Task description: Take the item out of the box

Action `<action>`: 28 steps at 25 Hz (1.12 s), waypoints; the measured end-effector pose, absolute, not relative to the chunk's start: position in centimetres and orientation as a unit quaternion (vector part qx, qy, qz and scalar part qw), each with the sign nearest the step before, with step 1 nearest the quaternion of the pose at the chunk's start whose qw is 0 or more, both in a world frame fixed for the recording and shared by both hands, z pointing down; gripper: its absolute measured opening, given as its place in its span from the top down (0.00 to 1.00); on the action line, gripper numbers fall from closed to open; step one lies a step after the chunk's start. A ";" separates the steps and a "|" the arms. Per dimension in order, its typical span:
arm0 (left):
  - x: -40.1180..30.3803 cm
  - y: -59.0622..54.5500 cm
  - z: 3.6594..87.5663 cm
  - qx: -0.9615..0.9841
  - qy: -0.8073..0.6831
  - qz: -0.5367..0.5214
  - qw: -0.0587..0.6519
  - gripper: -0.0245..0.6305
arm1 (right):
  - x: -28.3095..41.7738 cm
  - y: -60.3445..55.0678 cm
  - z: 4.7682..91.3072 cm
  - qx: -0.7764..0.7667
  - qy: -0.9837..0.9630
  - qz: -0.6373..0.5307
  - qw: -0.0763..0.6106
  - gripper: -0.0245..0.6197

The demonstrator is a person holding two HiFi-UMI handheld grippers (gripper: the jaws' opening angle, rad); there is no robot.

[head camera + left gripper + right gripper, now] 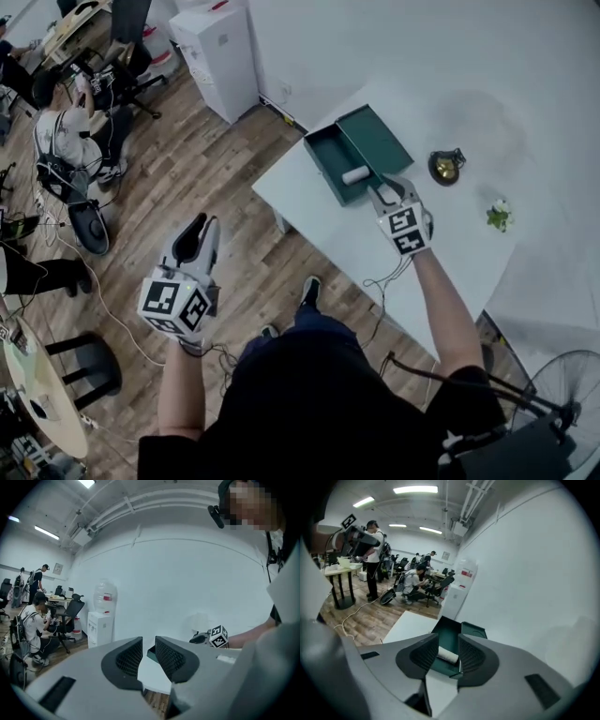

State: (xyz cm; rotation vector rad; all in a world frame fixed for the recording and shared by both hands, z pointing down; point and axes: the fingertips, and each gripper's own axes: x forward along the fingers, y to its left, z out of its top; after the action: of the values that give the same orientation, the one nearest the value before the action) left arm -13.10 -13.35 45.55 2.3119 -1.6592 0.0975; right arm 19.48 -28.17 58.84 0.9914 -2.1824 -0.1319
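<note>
A dark green box (328,157) lies open on the white table (319,211), its lid (377,139) folded back beside the tray. A white roll (355,174) lies in the tray's near end. My right gripper (382,190) hovers just short of that end, open, its jaws apart and pressing on nothing. In the right gripper view the roll (447,656) shows in the gap of the right gripper (448,642), still inside the box (449,632). My left gripper (192,240) hangs over the wooden floor left of the table, open and empty; the left gripper view shows the left gripper (148,645) pointing toward the table.
A dark round gold-topped object (445,167) and a small green sprig (498,215) sit on the table right of the box. A water dispenser (217,56) stands by the wall. People sit at desks far left. A fan (562,394) stands lower right.
</note>
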 end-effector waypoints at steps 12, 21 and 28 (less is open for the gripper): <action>-12.3 -18.2 50.2 0.774 -0.601 0.090 0.177 0.84 | 19.0 -34.0 72.5 0.172 -0.814 -0.104 0.545 0.70; -15.2 -20.6 53.0 0.781 -0.580 0.085 0.216 0.84 | 18.4 -35.1 74.7 0.169 -0.778 -0.102 0.596 0.70; -15.3 -21.1 53.7 0.781 -0.574 0.078 0.233 0.84 | 18.3 -36.1 76.7 0.125 -0.757 -0.102 0.633 0.65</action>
State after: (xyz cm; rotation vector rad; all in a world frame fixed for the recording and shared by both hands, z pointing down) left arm -15.33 -21.14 53.67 2.1467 -1.5760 0.2142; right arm 18.25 -36.09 76.73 0.2857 -1.7313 -0.2342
